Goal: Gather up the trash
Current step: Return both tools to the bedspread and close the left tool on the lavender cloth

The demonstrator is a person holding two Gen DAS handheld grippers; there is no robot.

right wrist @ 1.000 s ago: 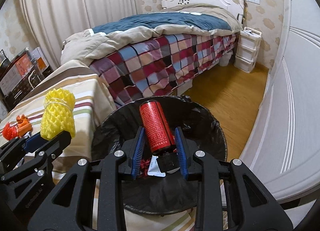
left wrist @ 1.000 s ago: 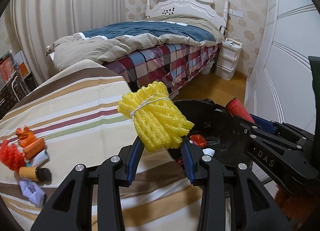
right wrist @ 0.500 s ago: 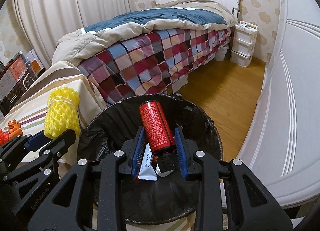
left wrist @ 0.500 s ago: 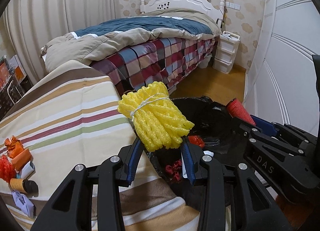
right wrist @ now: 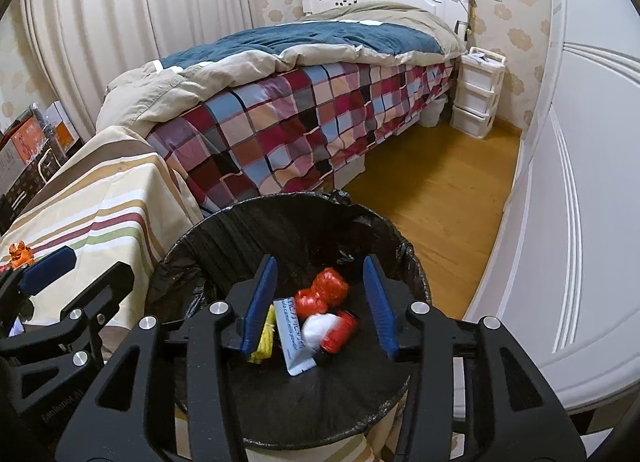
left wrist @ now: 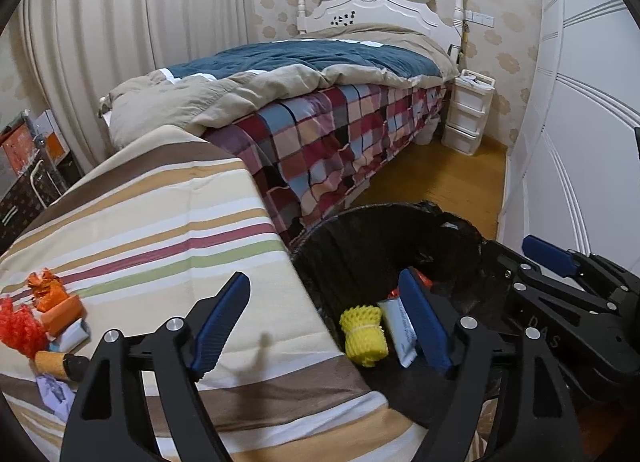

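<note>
A bin lined with a black bag (right wrist: 304,198) stands beside the striped table (left wrist: 160,230). My left gripper (left wrist: 324,282) hangs over the bin's edge, its jaws opening and holding nothing. The yellow foam net (left wrist: 364,336) lies below in the bin next to a white sachet (left wrist: 400,334). My right gripper (right wrist: 320,262) is above the bin, its jaws also opening with nothing gripped. The red can (right wrist: 340,332), blurred, lies on the heap below beside crumpled red trash (right wrist: 324,290). More trash stays on the table: orange wrappers (left wrist: 48,290), a red net (left wrist: 16,326), a brown tube (left wrist: 52,360), purple paper (left wrist: 52,390).
A bed with a plaid cover (left wrist: 340,134) runs behind the table and bin. White plastic drawers (left wrist: 466,118) stand by the headboard. White wardrobe doors (right wrist: 580,182) line the right side, with wooden floor (right wrist: 440,190) between them and the bed.
Both grippers have opened. The yellow foam net left the left jaws and the red can left the right jaws; both now lie in the bin.
</note>
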